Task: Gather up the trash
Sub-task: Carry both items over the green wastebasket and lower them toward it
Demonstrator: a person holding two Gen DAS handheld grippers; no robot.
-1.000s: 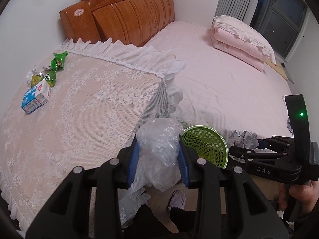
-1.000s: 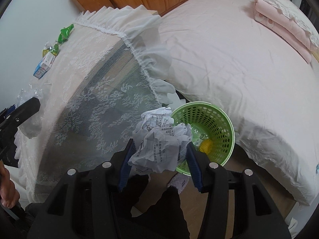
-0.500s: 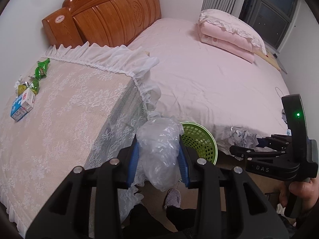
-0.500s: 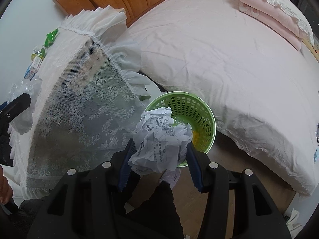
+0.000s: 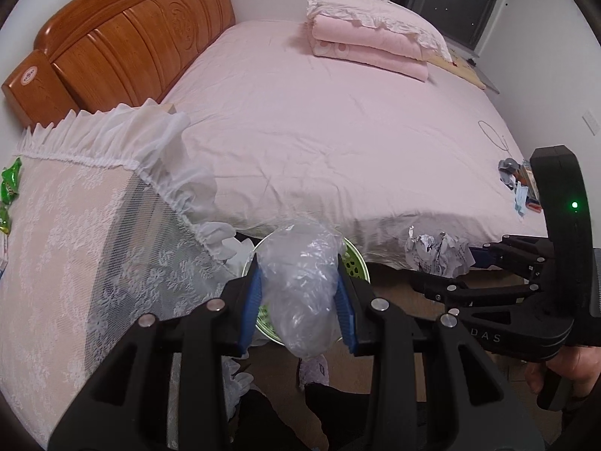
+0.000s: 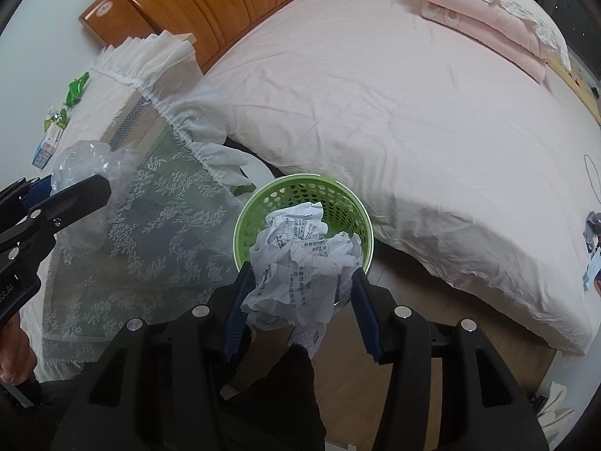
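We carry 2 pieces of trash toward the green basket [image 6: 304, 203], which stands on the floor between the bed [image 6: 375, 94] and the lace-covered tabletop [image 5: 67, 233]. Our left gripper [image 5: 298, 293] has its fingers pinching a crumpled clear plastic bag [image 5: 300, 282], which in the left wrist view hangs in front of the basket's rim; our right gripper [image 6: 300, 282] has its fingers pinching a ball of crumpled printed paper [image 6: 300, 259], which in its own view sits over the basket's near side. Both loads look very light and soft. The bag seems slippery and springy, so we judge a hold across its bunched middle safest, as now; the paper is stiffer and holds its shape, and a grip across its widest part should keep it. Neither can break, but either could drift sideways when let go, so we would release low and close above the basket's mouth. Room is tight: the bed's overhanging sheet edge lies just behind the basket, the tabletop's frilled cloth corner [image 5: 195, 195] hangs just beside it, and the 2 grippers are near each other. More wrappers [image 6: 75, 90] and a small carton [image 6: 47, 146] remain on the tabletop, well apart from the basket.
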